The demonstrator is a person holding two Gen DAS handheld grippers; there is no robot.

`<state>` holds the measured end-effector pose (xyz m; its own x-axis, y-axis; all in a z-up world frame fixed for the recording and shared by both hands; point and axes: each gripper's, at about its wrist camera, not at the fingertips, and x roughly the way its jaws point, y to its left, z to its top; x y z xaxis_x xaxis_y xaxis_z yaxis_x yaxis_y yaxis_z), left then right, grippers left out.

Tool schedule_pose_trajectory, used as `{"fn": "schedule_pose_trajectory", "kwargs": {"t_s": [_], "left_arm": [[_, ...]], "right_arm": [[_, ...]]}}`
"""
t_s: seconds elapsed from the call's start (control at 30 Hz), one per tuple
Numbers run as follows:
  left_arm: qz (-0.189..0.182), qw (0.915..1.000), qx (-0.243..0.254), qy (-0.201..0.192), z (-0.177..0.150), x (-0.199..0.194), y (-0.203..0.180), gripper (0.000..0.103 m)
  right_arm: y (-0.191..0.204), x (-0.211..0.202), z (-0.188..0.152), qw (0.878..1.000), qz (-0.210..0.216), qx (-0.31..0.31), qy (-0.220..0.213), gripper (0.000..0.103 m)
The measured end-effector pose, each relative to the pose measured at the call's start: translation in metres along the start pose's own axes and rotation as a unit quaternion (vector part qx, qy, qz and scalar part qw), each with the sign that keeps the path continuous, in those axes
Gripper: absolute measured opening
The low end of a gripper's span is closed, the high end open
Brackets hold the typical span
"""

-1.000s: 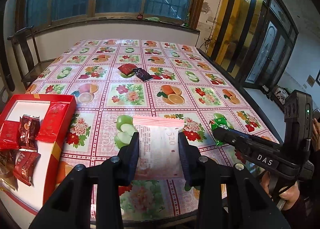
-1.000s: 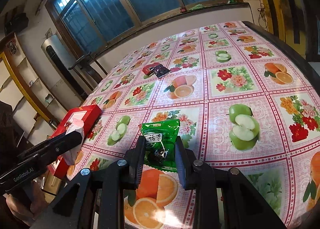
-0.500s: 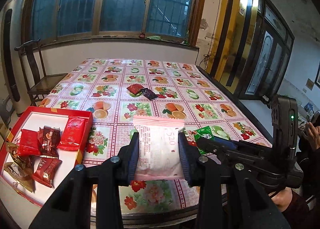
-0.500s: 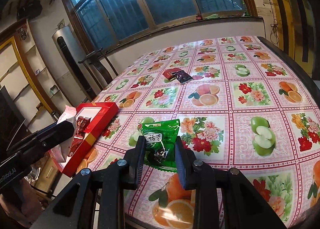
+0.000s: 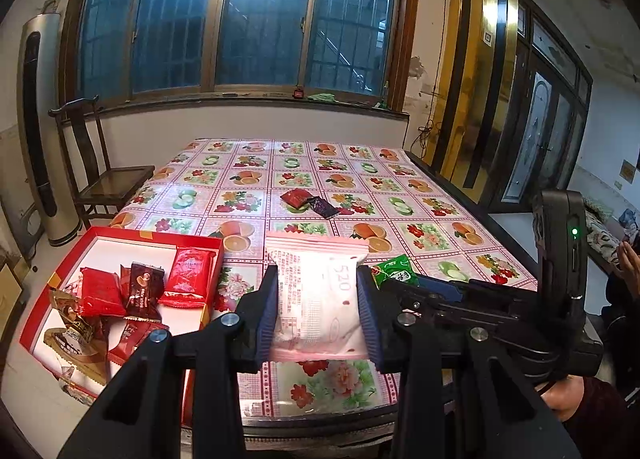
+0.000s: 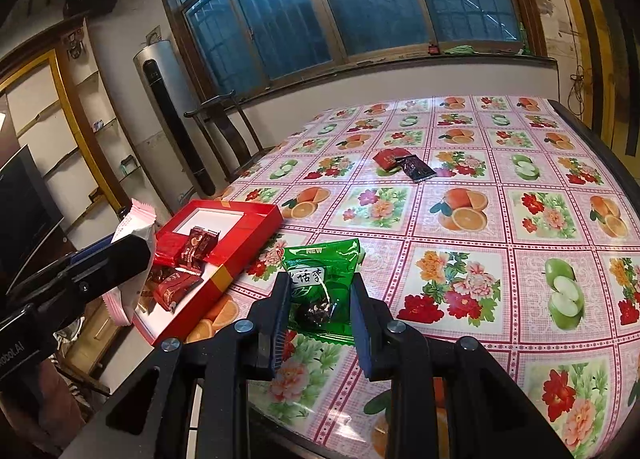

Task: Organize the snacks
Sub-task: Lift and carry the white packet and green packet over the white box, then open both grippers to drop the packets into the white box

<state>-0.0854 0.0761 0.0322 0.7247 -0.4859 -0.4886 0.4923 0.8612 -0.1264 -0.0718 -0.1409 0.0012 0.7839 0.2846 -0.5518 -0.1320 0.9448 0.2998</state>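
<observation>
Several red and brown packets already lie in the red box (image 5: 208,247) at the table's near left. The left gripper (image 5: 318,309) clamps a pink-and-white packet (image 5: 316,299), the right gripper (image 6: 320,313) a green packet (image 6: 320,279), both held above the near edge. A red packet (image 6: 387,159) and dark packet (image 6: 418,169) wait far off; the box's near corner is cut off

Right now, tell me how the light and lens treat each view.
Left wrist view: the window burns out pale at its top and its frame bows; the pink-and-white packet is sharp, print legible. Right wrist view: the window is blown out at top, daylight glares off the glossy tablecloth near the far packets, the corners darken; the green packet is crisp.
</observation>
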Motion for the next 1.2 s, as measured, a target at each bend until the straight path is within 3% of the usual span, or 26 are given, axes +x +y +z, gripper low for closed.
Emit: {"fn": "schedule_pose_trajectory", "kwargs": {"t_s": [0.63, 0.97, 1.2], "left_arm": [[0.062, 0.997, -0.001, -0.047, 0.002, -0.042, 0.032, 0.036], [0.135, 0.99, -0.025, -0.033, -0.001, -0.045, 0.082, 0.036], [0.157, 0.9868, -0.031, -0.026, -0.005, -0.048, 0.105, 0.036]], "right_arm": [[0.05, 0.002, 0.01, 0.998, 0.059, -0.034, -0.014, 0.03], [0.103, 0.045, 0.023, 0.992, 0.104, -0.066, 0.019, 0.03], [0.136, 0.075, 0.03, 0.989, 0.121, -0.079, 0.034, 0.03]]}}
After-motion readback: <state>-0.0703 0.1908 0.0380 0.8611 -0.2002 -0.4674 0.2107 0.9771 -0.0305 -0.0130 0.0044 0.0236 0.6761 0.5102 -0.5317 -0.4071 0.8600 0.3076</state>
